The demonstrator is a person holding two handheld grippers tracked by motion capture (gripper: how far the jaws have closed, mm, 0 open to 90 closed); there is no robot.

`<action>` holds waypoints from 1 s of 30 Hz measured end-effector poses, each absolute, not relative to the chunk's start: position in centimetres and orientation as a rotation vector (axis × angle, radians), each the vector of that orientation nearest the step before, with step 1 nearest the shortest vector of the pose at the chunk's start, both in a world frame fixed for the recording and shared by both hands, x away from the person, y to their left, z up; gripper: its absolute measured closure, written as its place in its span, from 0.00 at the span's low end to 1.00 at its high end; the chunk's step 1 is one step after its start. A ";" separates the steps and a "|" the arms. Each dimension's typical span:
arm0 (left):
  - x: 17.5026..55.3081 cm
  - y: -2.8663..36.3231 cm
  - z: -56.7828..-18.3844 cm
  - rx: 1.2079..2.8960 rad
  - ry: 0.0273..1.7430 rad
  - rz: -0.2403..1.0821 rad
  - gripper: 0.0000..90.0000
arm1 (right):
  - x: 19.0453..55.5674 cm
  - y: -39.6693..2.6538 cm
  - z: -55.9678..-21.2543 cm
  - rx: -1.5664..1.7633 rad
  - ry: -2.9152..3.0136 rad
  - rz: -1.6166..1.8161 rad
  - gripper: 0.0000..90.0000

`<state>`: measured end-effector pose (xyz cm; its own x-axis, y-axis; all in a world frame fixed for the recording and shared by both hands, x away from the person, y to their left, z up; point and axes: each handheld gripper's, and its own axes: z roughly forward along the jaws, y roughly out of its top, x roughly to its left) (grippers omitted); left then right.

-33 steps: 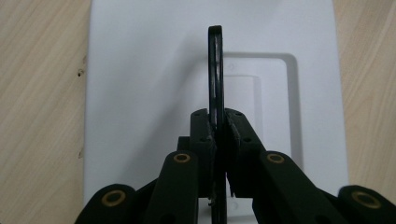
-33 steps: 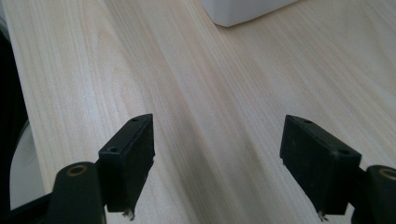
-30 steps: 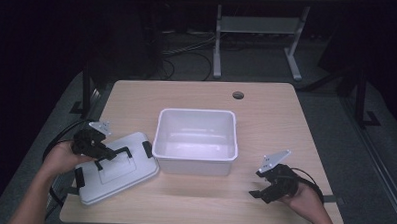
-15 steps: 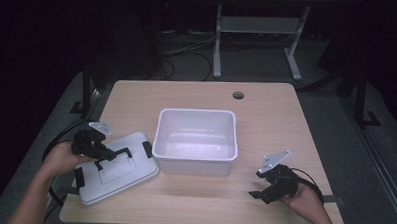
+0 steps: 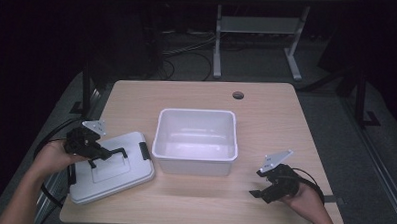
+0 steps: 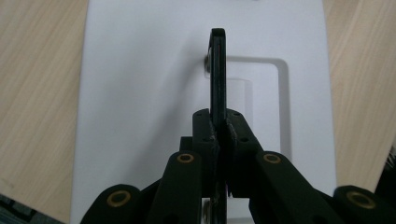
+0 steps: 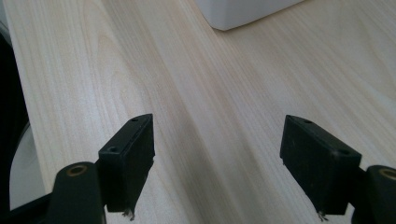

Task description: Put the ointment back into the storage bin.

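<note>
Left tongs (image 5: 96,156) are clamped on the black handle (image 6: 217,74) of the white lid (image 5: 112,168), the two pads (image 6: 204,135) pressed against either side of the thin bar, which stands on edge and runs straight ahead of them in the left gripper view. Under that handle lies the lid's shallow rectangular recess, and the lid itself rests flat on the bench (image 5: 193,202), spreading out to both sides of the left tongs. A black latch (image 5: 144,151) sits on the lid's edge just beyond the handle, on the side toward the white tub (image 5: 195,142). This open tub stands upright on the bench between the two pairs of tongs, just beside the lid.

Right tongs (image 7: 217,163) are wide apart with nothing between them, held low over bare bench wood near the front edge. Ahead of them in the right gripper view, a corner of the tub (image 7: 243,11) shows, well clear of the pads. Each gripper carries a grey three-cornered plate on top and is held in a hand coming in from the bench's near side.
</note>
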<state>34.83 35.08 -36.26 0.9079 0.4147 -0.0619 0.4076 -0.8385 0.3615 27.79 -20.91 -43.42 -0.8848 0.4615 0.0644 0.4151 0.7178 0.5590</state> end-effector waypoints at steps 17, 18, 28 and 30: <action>33.2 36.3 -32.4 2.681 0.560 0.027 0.93 | 27.9 -20.8 -43.5 0.723 2.836 0.882 0.27; 33.2 36.3 -32.2 2.682 0.550 0.027 0.93 | 27.9 -20.8 -43.5 0.719 2.836 0.884 0.27; 32.8 36.2 -30.2 2.698 0.504 0.025 0.93 | 28.1 -20.4 -43.8 0.721 2.850 0.862 0.27; 32.7 36.2 -29.6 2.699 0.494 0.025 0.93 | 28.2 -20.5 -43.8 0.721 2.849 0.863 0.27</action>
